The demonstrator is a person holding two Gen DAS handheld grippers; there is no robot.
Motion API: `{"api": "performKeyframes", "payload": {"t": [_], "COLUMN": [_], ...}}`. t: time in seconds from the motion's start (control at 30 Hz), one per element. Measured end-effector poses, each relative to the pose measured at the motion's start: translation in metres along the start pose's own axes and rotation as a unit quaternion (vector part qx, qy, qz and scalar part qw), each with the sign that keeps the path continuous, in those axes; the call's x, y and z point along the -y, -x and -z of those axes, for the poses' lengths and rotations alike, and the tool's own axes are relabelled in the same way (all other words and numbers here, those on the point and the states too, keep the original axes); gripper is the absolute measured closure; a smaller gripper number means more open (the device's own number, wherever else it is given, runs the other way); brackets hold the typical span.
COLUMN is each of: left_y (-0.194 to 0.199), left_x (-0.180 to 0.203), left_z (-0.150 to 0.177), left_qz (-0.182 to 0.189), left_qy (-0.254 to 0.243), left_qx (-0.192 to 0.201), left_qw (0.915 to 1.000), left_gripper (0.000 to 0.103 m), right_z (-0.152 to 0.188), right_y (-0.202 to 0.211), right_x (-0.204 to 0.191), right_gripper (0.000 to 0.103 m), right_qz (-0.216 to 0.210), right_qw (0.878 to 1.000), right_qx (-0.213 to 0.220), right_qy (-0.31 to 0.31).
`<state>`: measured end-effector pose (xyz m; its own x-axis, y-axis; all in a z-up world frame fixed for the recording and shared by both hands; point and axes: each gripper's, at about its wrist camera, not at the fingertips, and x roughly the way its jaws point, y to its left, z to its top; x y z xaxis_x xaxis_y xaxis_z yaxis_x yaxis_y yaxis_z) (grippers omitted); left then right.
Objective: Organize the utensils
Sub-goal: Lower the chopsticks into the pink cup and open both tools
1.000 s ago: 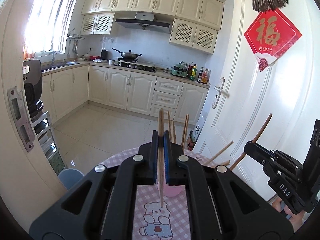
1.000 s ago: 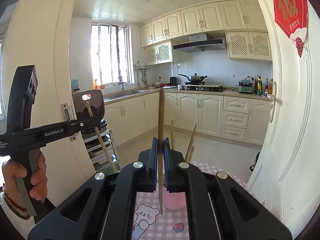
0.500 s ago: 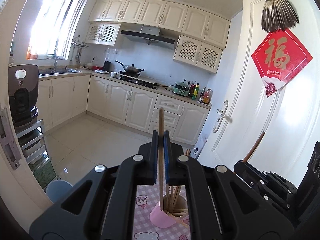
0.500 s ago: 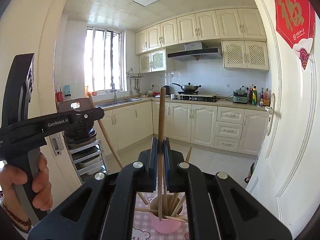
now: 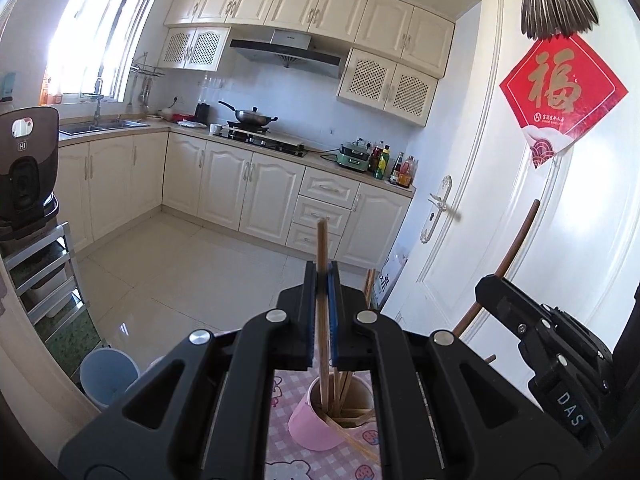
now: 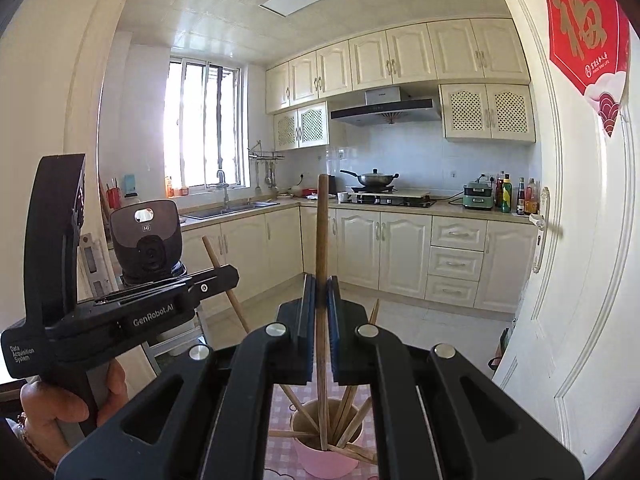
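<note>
A pink cup (image 5: pixel 310 426) (image 6: pixel 320 460) stands on a pink checked tablecloth and holds several wooden chopsticks. My left gripper (image 5: pixel 322 280) is shut on an upright light wooden chopstick (image 5: pixel 321 248) whose lower end dips into the cup. My right gripper (image 6: pixel 320 288) is shut on a darker wooden chopstick (image 6: pixel 321 232), also upright with its lower end inside the cup. The right gripper shows in the left wrist view (image 5: pixel 532 328) with its dark chopstick (image 5: pixel 516 248). The left gripper shows in the right wrist view (image 6: pixel 168 300) with its chopstick (image 6: pixel 224 276).
The tablecloth (image 5: pixel 288 452) has cartoon bear prints. A white door (image 5: pixel 492 184) with a red paper decoration (image 5: pixel 560 92) stands close on the right. A blue bin (image 5: pixel 106 376) sits on the floor at left. Kitchen cabinets and a stove line the far wall.
Both grippers have come lower over the cup, each with its chopstick. The chopstick ends now reach into the cup, and the cup sits closer below the jaws.
</note>
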<state>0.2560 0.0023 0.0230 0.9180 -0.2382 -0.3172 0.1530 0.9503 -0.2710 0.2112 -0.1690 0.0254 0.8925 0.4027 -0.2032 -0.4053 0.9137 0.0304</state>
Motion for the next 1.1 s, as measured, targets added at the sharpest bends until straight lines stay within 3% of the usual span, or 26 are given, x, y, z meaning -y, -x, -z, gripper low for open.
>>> {"api": "performKeyframes", "payload": {"t": [0.4,0.73,1.1], "left_y": [-0.009,-0.007,-0.028], "left_x": [0.008,0.009,0.008], "left_z": [0.011,0.027,0.049], "left_qz": [0.006,-0.013,-0.002], "left_qy": [-0.032,-0.056,-0.055], "left_qx": [-0.04,-0.054,-0.133], "left_qw": [0.9987,0.9969,0.9896], "left_gripper": [0.097,0.095,0.094], "right_z": [0.03,0.049,0.057], "right_y": [-0.013,-0.014,-0.025], "right_x": [-0.005,-0.005,-0.002], "right_gripper": [0.098,0.098,0.098], "right_qz": [0.003,0.011,0.022], "right_qw": [0.999,0.997,0.995], "right_qx": [-0.053,-0.073,-0.096], "right_qy": [0.01,0.012,0.004]}}
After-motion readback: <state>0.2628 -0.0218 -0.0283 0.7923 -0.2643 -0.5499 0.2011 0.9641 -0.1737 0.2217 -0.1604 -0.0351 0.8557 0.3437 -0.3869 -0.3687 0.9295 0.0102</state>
